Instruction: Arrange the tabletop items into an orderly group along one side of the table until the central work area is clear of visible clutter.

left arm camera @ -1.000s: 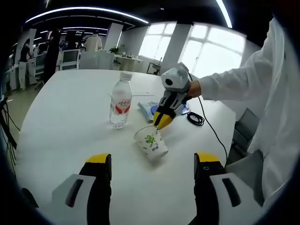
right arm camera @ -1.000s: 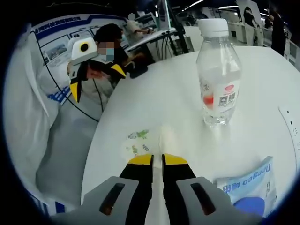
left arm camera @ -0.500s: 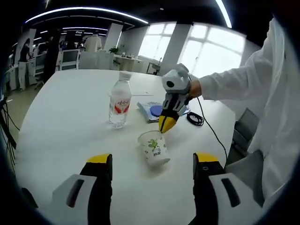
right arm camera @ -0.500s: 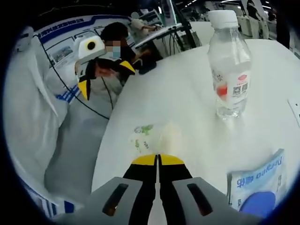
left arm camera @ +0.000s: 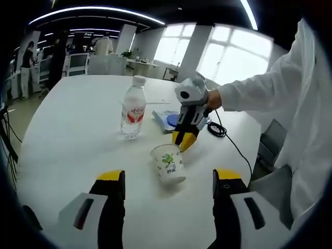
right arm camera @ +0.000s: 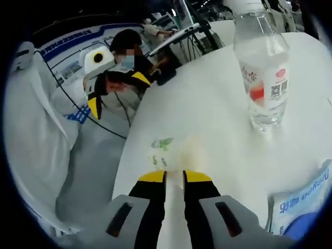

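While the white table [left arm camera: 67,135] sits in a bright office with big windows [left arm camera: 228,62], your cup [left arm camera: 168,163] stands upright near its middle, a bottle [left arm camera: 133,108] and blue packet [left arm camera: 167,120] beyond it. Your right gripper [left arm camera: 184,141] grasps the cup's far rim between nearly closed jaws. Your left gripper [left arm camera: 167,181] hangs wide apart, empty, nearer you.

Off past the worktop [left arm camera: 67,135], toward eleven o'clock in the left gripper view, a second white desk [left arm camera: 106,65] stands with a person in white [left arm camera: 102,46] behind it. Two more people [left arm camera: 57,54] stand at ten o'clock beside further desks. Large bright windows [left arm camera: 228,65] run across one o'clock, and a curved ceiling light strip [left arm camera: 93,11] arcs overhead. In the right gripper view a seated person in dark clothes [right arm camera: 127,49] sits at eleven o'clock, with a blue-lettered wall panel [right arm camera: 78,39] behind.
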